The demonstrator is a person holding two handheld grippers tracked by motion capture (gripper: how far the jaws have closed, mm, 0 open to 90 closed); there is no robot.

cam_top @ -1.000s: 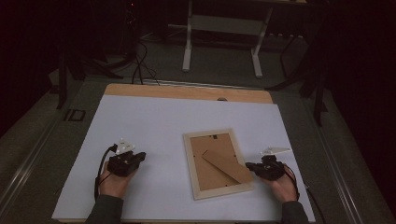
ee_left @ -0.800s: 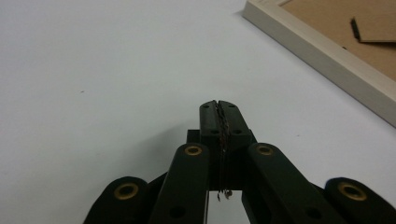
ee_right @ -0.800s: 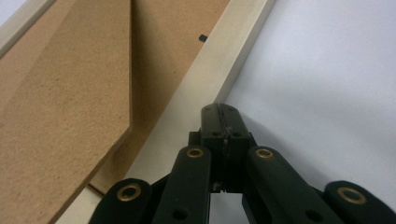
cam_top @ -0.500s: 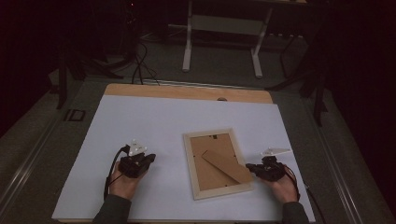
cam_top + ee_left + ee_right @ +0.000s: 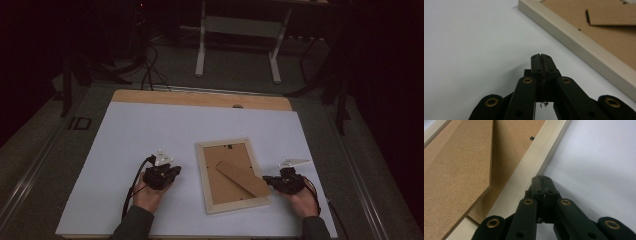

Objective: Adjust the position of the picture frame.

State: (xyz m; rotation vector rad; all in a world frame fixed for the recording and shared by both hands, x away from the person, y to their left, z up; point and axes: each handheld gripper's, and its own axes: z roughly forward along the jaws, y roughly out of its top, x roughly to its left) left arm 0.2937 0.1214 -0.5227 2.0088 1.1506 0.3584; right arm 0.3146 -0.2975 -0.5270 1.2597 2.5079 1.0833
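A pale wooden picture frame (image 5: 202,172) lies face down on the white table sheet (image 5: 150,130), its brown backing board and stand flap (image 5: 242,177) facing up. My left gripper (image 5: 175,171) rests on the sheet a short way left of the frame, jaws shut with nothing between them; in the left gripper view (image 5: 541,57) the frame's edge (image 5: 574,42) runs ahead and to the right, apart from the tips. My right gripper (image 5: 266,180) is shut and empty, its tips (image 5: 541,180) at the frame's right rail (image 5: 534,162), seemingly touching it.
The sheet covers a wooden tabletop (image 5: 200,97) whose far edge shows bare. Beyond it, on the dark floor, are a metal stand (image 5: 235,45) and cables (image 5: 145,65). Cables trail from both grippers toward the table's near edge.
My left gripper has slid right across the sheet, closer to the frame's left rail. The right gripper and the frame have stayed put.
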